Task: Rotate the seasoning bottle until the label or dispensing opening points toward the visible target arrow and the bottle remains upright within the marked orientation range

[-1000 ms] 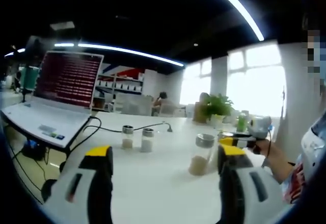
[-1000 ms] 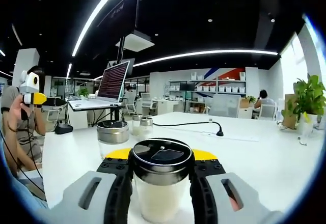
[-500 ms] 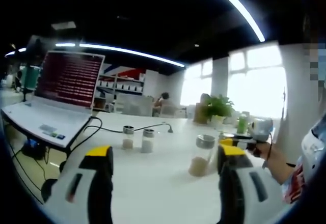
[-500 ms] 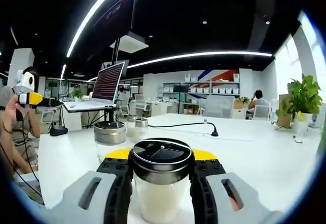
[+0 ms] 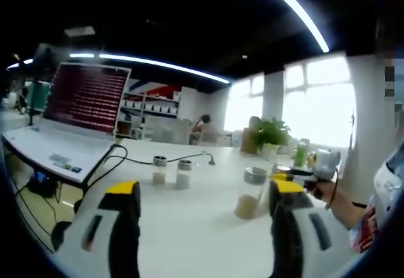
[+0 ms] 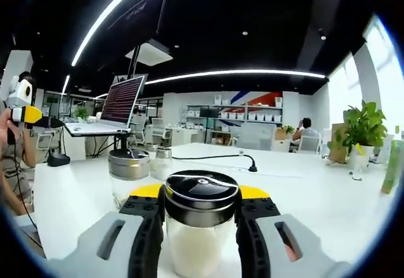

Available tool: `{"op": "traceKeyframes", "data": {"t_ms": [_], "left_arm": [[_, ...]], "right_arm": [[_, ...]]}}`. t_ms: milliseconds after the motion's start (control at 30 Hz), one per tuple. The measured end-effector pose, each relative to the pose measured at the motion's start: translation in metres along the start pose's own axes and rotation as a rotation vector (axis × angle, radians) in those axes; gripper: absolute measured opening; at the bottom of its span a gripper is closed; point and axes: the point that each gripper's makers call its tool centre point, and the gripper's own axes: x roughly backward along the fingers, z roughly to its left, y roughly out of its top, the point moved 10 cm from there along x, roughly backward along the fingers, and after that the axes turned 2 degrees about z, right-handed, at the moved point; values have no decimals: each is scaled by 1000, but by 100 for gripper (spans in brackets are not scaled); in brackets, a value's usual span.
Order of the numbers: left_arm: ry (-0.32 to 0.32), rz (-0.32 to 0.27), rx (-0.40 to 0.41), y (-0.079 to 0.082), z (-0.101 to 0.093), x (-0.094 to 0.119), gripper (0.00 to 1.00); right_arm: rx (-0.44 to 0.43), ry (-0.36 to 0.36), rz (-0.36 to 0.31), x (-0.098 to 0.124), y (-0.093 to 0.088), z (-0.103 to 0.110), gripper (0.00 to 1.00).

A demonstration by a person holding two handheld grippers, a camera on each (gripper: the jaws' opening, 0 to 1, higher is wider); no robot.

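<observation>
A glass seasoning bottle [image 6: 199, 246] with white contents and a black, steel-rimmed lid stands upright on the white table [image 6: 309, 193]. My right gripper [image 6: 201, 193] is shut on it, one jaw on each side just below the lid. In the left gripper view, my left gripper [image 5: 202, 196] is open above the table [image 5: 189, 227] with nothing between its jaws. Ahead of it, a steel-lidded bottle of brown seasoning [image 5: 250, 193] stands upright. My right gripper [image 5: 289, 174] shows beside that bottle, held by a hand. No arrow mark can be seen.
Two small bottles [image 5: 170, 172] stand mid-table near a black cable [image 5: 136, 161]. An open laptop [image 5: 76, 117] sits at the left. Another bottle [image 6: 128, 174] stands left of the held one. A potted plant [image 6: 361, 129] and a green bottle [image 6: 392, 167] are at the right.
The right gripper view has swung right with the bottle still in its jaws; laptop and left bottle slid left, and a green bottle came in. In the left view the right gripper shifted slightly right.
</observation>
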Motion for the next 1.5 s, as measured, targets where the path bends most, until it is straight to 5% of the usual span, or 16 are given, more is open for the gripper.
{"op": "traceKeyframes", "data": {"t_ms": [433, 633, 1000, 1267, 1400, 1500], "left_arm": [[-2, -3, 0, -1, -1, 1, 89], [7, 1, 1, -2, 1, 2, 89], [5, 0, 5, -2, 3, 4, 89], [5, -3, 14, -2, 4, 3, 89], [3, -3, 12, -1, 5, 3, 89], [1, 5, 6, -2, 5, 1, 89]], "right_arm": [[37, -83, 16, -1, -3, 5, 45], [92, -102, -33, 1, 1, 4, 64], [134, -110, -88, 13, 11, 1, 64], [151, -43, -189, 21, 31, -4, 67], [107, 73, -202, 19, 37, -12, 68], [63, 175, -163, 16, 35, -19, 78]]}}
